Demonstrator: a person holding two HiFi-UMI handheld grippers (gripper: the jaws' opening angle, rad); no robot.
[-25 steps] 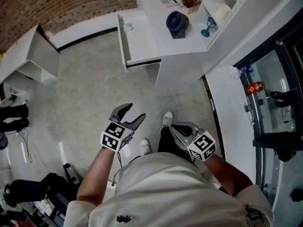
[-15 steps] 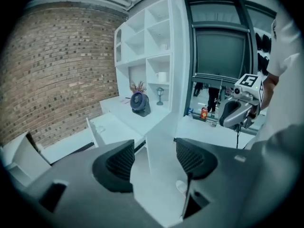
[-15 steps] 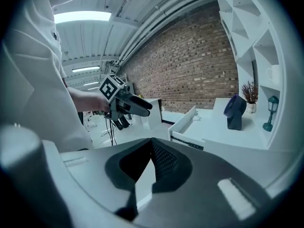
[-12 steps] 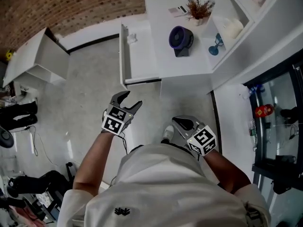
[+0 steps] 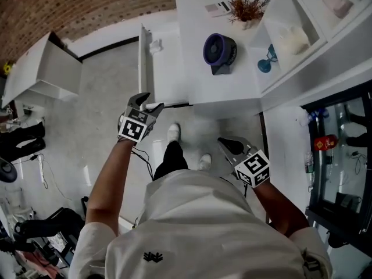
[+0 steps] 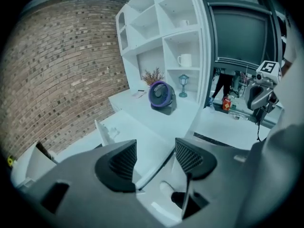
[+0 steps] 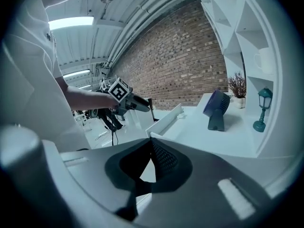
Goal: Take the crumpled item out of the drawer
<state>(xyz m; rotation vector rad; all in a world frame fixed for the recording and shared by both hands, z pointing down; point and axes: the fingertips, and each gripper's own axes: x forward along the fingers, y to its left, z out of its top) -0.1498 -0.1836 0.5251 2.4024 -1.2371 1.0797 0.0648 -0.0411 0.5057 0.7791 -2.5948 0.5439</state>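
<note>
Left gripper (image 5: 145,104): jaws apart, empty, poised at the open drawer's (image 5: 165,74) near corner for reaching in. Crumpled item (image 5: 155,44): probably the white lump well ahead, far end. Right gripper (image 5: 228,146): clenched, empty, idle.

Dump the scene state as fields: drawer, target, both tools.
drawer: open, pulled out from the white desk
crumpled item: white, lying at the drawer's far end, untouched
left tool: open, empty, by the drawer's near end
right tool: shut, empty, held low, apart from the drawer
desk top: purple fan, plant
</note>
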